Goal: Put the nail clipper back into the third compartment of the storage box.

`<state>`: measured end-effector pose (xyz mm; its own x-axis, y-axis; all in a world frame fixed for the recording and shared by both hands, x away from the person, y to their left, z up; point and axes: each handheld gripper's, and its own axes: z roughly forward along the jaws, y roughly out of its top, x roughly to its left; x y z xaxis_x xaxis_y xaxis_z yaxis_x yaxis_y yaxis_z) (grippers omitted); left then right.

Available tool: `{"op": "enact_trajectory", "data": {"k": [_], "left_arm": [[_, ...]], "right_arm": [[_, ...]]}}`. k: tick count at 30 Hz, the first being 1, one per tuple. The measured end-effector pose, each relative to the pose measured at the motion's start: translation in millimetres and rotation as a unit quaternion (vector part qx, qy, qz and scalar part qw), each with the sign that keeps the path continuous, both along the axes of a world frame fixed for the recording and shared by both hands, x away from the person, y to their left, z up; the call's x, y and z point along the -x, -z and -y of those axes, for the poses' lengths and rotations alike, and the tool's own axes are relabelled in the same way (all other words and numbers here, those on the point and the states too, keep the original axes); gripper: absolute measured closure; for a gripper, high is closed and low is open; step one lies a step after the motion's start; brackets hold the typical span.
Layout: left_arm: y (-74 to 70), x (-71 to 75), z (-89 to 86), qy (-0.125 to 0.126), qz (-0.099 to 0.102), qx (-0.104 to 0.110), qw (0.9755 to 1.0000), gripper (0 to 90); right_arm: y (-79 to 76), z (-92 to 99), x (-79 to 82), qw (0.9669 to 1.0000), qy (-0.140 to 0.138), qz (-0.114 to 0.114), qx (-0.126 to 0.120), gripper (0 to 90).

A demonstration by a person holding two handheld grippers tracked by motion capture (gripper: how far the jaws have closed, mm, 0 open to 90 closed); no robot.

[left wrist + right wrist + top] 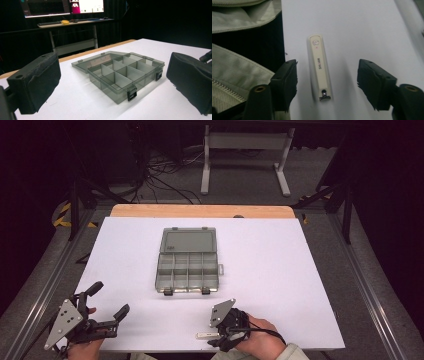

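A grey see-through organiser box (189,270) lies mid-table with its lid folded flat on the far side; its several compartments (120,75) look empty. A cream nail clipper (206,335) lies on the white tabletop near the front edge. My right gripper (218,336) points left at it. In the right gripper view the clipper (320,66) lies lengthwise between the jaws of the right gripper (327,67), with a gap on each side, untouched. My left gripper (107,301) hovers open at the front left, aimed at the box, its pads (35,85) wide apart and empty.
The white tabletop (280,270) has a wooden strip (200,210) along its far edge. Beyond it stand a white frame (245,150) and floor cables. A desk with monitors (62,7) stands behind the table. A pale zipped garment (234,75) lies beside the front edge.
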<state>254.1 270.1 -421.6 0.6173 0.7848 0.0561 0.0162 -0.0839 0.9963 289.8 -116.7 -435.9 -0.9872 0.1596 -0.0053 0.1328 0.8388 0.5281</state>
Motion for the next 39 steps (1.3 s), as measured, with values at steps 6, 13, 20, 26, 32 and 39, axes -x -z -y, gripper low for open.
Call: {"op": "enact_trajectory", "data": {"k": [6, 13, 20, 26, 32, 39], "left_arm": [[0.2, -0.4, -0.3, 0.001, 0.0, -0.001, 1.0, 0.3], [0.0, 0.2, 0.3, 0.001, -0.001, -0.001, 1.0, 0.3], [0.5, -0.6, 0.1, 0.002, -0.003, -0.001, 1.0, 0.3], [0.5, -0.7, 0.0, 0.002, -0.002, 0.0, 1.0, 0.3], [0.5, -0.5, 0.0, 0.001, -0.003, 0.0, 1.0, 0.3], [0.4, -0.5, 0.0, 0.001, 0.0, 0.0, 1.0, 0.3]], "right_arm": [[2.9, -0.8, 1.6, 0.9998, -0.013, 0.005, 0.016, 47.6], [2.7, 0.5, 3.3, 0.9995, -0.023, 0.009, 0.02, 63.4], [2.1, 0.4, 1.6, 0.9992, -0.035, 0.001, 0.021, 73.7], [1.8, 0.9, -0.4, 0.9989, -0.041, -0.005, 0.023, 77.4], [2.1, 1.0, -2.4, 0.9987, -0.047, -0.006, 0.019, 77.9], [1.1, 0.9, -4.7, 0.9986, -0.047, -0.014, 0.02, 78.1]]}}
